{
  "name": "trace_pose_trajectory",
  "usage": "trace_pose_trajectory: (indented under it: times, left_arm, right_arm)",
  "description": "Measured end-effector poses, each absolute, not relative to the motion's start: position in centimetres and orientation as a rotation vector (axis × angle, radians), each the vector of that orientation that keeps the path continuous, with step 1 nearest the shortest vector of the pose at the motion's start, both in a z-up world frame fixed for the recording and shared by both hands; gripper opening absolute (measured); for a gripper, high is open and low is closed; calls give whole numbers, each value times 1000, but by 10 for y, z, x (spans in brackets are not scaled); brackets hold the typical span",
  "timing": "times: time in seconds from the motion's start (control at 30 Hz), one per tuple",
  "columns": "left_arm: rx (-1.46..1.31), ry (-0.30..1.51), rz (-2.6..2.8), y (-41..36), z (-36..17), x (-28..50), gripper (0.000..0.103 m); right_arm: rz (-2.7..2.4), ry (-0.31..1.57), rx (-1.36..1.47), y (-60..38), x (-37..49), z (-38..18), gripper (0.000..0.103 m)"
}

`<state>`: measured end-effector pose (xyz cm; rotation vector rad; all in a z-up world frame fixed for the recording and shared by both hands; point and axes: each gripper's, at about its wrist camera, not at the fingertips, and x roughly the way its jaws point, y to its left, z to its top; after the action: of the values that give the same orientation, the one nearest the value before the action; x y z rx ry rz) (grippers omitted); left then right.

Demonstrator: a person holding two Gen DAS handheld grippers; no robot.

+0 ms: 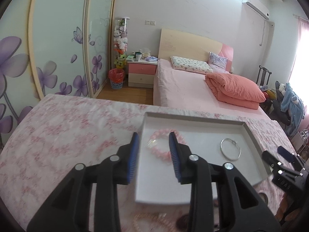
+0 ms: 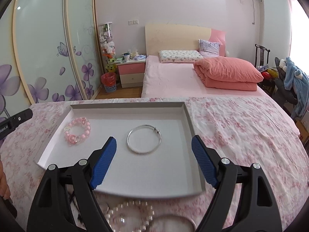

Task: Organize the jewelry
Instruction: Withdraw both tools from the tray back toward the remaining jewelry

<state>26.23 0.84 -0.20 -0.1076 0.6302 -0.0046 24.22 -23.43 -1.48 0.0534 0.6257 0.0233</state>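
Note:
A shallow white tray [image 2: 173, 177] lies on a floral cloth; it also shows in the left wrist view [image 1: 202, 174]. In it lie a pink bead bracelet [image 2: 78, 133] [image 1: 160, 145] at the left and a silver bangle [image 2: 143, 139] [image 1: 230, 149] in the middle. My right gripper [image 2: 154, 145] is open and empty, above the tray just near the bangle. My left gripper [image 1: 154, 143] is open and empty, hovering over the tray's left edge by the pink bracelet. A pearl necklace [image 2: 131, 214] [image 1: 148, 222] lies on the cloth in front of the tray.
The floral cloth [image 2: 241, 135] covers the work surface. Behind it stand a pink bed [image 2: 173, 81] with a folded orange quilt [image 2: 227, 73], a bedside table [image 2: 132, 71], a red bin [image 2: 109, 81] and sliding wardrobe doors [image 2: 48, 48]. The other gripper's tip [image 1: 285, 166] shows at right.

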Motion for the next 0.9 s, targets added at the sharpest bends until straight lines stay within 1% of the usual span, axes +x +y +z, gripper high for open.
trace_pose_trajectory:
  times: [0.07,0.13,0.2,0.4,0.5,0.57,0.7,0.9]
  left_arm:
    - [-106,639,0,17,-4,245,41]
    - [-113,645,-3,26,-7,231,49]
    - [-116,661,1,34,-12,217,60]
    - [-88,729,-30,46,-30,186,77]
    - [-79,770,-39,47,-40,179,81]
    - [-85,794,-44,48,-46,176,82]
    - [-84,839,-48,48,-60,174,82]
    - [-68,862,-60,44,-69,173,82]
  right_arm:
    - [19,633,59,-240,229,-16,80]
    - [15,647,63,-245,216,-20,80]
    - [13,676,66,-249,203,-26,80]
    - [31,799,34,-256,177,-58,80]
    - [31,850,32,-258,171,-71,80]
    - [34,878,27,-258,168,-79,80]
    - [31,925,10,-255,171,-91,80]
    - [29,915,-8,-248,185,-93,81]
